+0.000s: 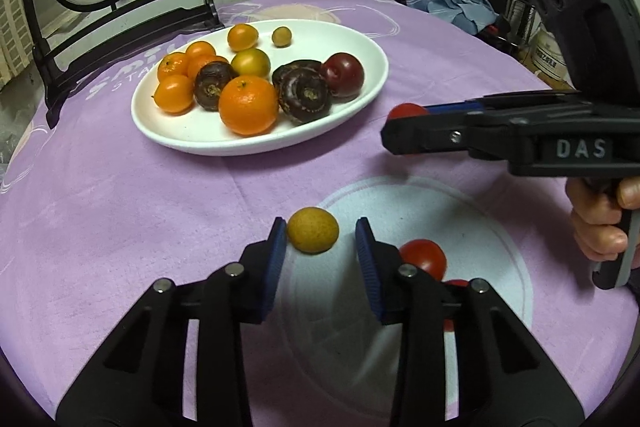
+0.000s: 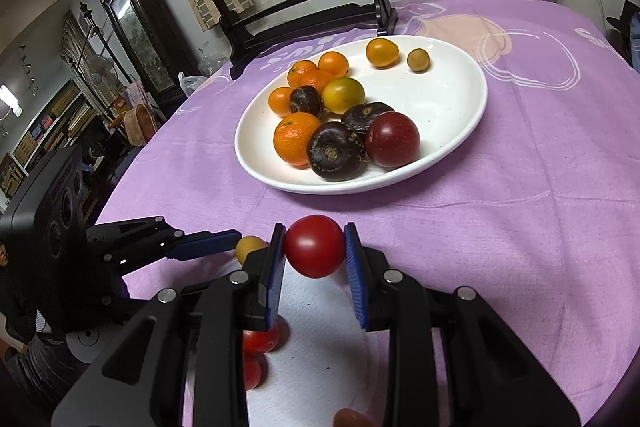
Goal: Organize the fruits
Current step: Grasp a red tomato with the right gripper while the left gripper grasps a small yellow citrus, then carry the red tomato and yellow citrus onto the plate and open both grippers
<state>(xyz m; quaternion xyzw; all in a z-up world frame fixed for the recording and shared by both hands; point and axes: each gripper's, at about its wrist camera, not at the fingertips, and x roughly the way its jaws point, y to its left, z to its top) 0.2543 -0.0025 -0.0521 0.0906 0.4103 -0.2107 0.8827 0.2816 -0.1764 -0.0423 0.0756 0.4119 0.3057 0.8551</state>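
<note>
Tomato [image 2: 314,246]: clamped between right gripper [image 2: 314,247] pads, above cloth.
Longan [image 1: 313,230]: on cloth, between left gripper [image 1: 321,237] fingers, spread wide.
Plate [image 1: 360,107]: fruit heaped inside.

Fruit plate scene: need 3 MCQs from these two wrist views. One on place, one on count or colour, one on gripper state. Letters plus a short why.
1. Where is the small yellow-brown fruit nearest the left gripper?
A. on the white plate
B. on the cloth between the left gripper's fingers
C. held in the right gripper

2. How many dark brown-purple ringed fruits lie on the plate?
A. one
B. three
C. five

3. What is the right gripper doing?
A. clamping a red tomato
B. open with nothing between its pads
C. clamping an orange

Key:
1 B: the yellow-brown fruit sits on the purple tablecloth inside the open left gripper, short of the white plate.
2 B: three dark ringed fruits show among the oranges.
3 A: the right gripper has both pads pressed against the red tomato.
</note>
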